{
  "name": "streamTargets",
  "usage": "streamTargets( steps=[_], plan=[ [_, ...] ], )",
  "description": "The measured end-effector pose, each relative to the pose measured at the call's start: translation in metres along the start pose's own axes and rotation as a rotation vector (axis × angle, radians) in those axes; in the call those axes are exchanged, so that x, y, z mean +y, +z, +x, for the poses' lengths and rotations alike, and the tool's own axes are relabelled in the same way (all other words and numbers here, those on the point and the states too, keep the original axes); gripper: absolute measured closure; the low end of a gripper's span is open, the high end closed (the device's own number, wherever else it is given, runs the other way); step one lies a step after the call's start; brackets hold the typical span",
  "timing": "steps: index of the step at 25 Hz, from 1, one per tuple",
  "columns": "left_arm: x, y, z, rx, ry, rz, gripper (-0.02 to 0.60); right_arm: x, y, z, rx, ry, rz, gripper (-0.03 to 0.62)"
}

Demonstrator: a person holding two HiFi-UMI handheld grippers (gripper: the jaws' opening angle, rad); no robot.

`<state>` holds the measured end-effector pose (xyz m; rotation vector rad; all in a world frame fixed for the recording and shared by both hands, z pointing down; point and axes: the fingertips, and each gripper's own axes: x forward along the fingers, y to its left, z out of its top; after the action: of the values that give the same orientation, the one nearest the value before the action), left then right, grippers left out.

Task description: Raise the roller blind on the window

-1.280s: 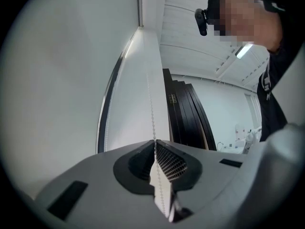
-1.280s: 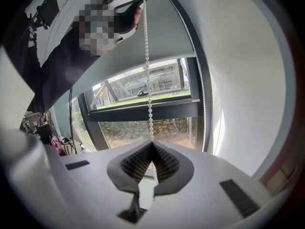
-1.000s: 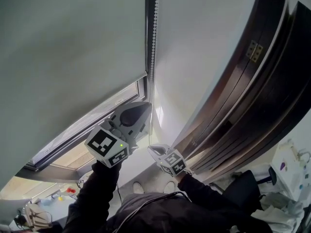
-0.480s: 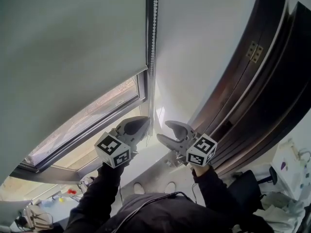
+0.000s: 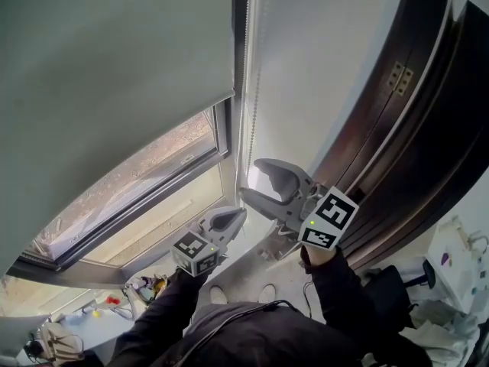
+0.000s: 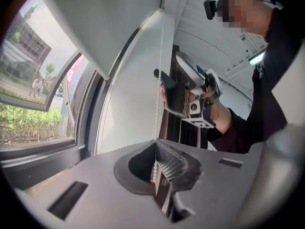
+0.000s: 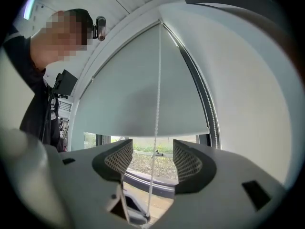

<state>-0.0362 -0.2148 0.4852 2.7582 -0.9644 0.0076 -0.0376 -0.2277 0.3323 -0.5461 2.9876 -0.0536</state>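
Observation:
The grey roller blind [image 5: 114,67] covers the upper window, and its bead chain [image 5: 246,67] hangs along the frame. My left gripper [image 5: 238,214] is low, shut on the chain; the left gripper view shows the beads [image 6: 158,89] running down into its closed jaws [image 6: 155,165]. My right gripper [image 5: 252,179] is higher up, beside the chain. Its jaws have just been opening and stand wide. In the right gripper view the chain [image 7: 156,99] passes between the pads [image 7: 187,162] without touching them, and the blind [image 7: 143,94] hangs behind.
A dark wooden door frame [image 5: 397,128] runs down the right side, close to my right arm. The white wall reveal [image 5: 306,67] lies between it and the chain. The window frame [image 5: 137,228] and sill sit below the blind. Clutter lies on the floor at bottom left and right.
My left gripper has come down with the chain in it, and the blind's lower edge has risen slightly. The right gripper has opened, let go and climbed up beside the chain.

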Motion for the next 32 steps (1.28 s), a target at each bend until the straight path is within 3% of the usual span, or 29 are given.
streamTargets(
  steps=[5, 8, 10, 13, 22, 26, 29, 32],
  plan=[
    [0.002, -0.064, 0.002, 0.087, -0.011, -0.038, 0.572, 0.0, 0.022, 0.009, -0.006, 0.02, -0.037, 0.342],
    [0.002, -0.098, 0.002, 0.107, -0.031, -0.079, 0.574, -0.007, 0.023, 0.014, 0.002, -0.012, -0.05, 0.347],
    [0.002, -0.108, 0.002, 0.104, -0.023, -0.103, 0.574, -0.01, 0.027, 0.011, -0.018, -0.044, -0.059, 0.491],
    [0.002, -0.109, 0.004, 0.113, -0.018, -0.07, 0.574, -0.01, 0.031, 0.008, -0.032, -0.048, -0.056, 0.572],
    [0.008, -0.108, -0.004, 0.072, -0.009, -0.101, 0.574, -0.008, 0.03, 0.008, 0.007, -0.017, -0.013, 0.588],
    [0.008, -0.104, -0.014, 0.058, -0.005, -0.021, 0.571, -0.008, 0.031, 0.005, 0.0, -0.021, 0.005, 0.589],
    [0.012, -0.088, -0.029, 0.01, 0.036, -0.027, 0.488, -0.009, 0.03, 0.001, -0.02, -0.043, 0.01, 0.589],
    [0.024, -0.054, -0.042, -0.076, 0.094, -0.046, 0.443, -0.012, 0.022, -0.001, 0.004, -0.075, -0.022, 0.589]
  ],
)
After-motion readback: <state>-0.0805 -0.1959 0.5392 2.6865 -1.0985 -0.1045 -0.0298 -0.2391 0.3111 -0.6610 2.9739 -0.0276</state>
